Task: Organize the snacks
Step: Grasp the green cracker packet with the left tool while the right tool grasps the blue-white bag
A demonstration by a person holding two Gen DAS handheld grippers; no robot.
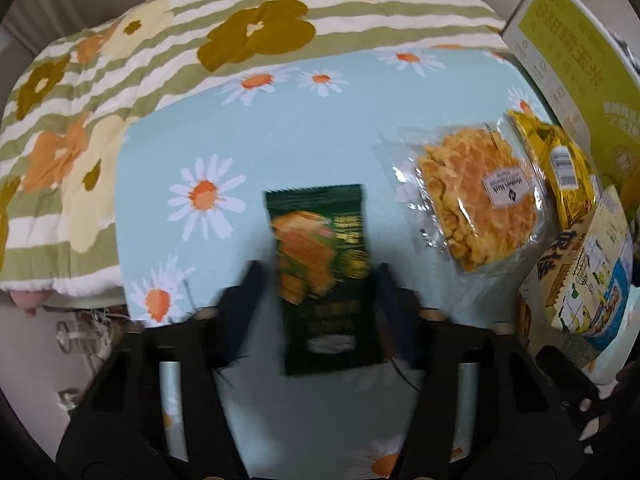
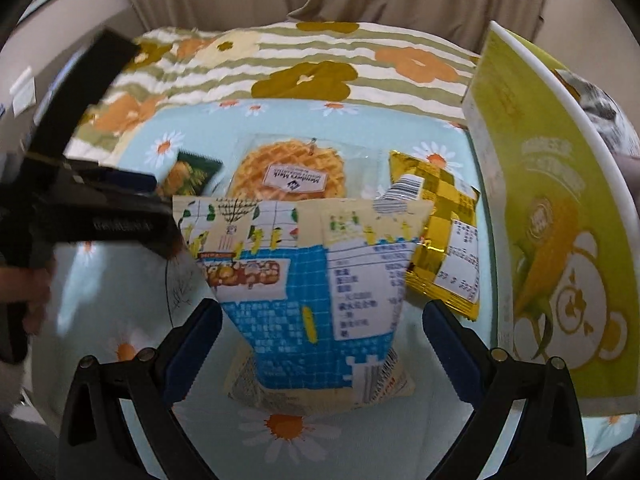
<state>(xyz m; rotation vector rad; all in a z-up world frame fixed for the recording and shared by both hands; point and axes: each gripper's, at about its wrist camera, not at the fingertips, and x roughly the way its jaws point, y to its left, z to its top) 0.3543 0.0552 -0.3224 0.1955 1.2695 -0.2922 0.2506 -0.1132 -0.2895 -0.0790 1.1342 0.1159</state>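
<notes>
Here, my left hand-held gripper (image 1: pixel 318 292) stands with its fingers spread on either side of the green packet (image 1: pixel 320 276), which lies flat on the daisy cloth (image 1: pixel 280 140) between them; the picture is blurred, so I cannot tell whether either pad touches the wrapper, but the jaws are not closed on it. My right hand-held gripper (image 2: pixel 322 332) is likewise released, its fingers well clear of both sides of the blue bag (image 2: pixel 312 300) lying between them. In the left view, the waffle (image 1: pixel 476 196) in clear film lies at 2 o'clock from the green packet, with the gold packet (image 1: pixel 556 168) beyond it at its right and the yellow-green box (image 1: pixel 576 60) standing farther off at 1 o'clock.

I judge the green packet light, thin and slippery, its contents brittle; a gentle pinch across the narrow width near its middle should serve. The blue bag looks soft and puffy, likely to crumple, so its lower sealed end or mid-body offers the surest hold.
</notes>
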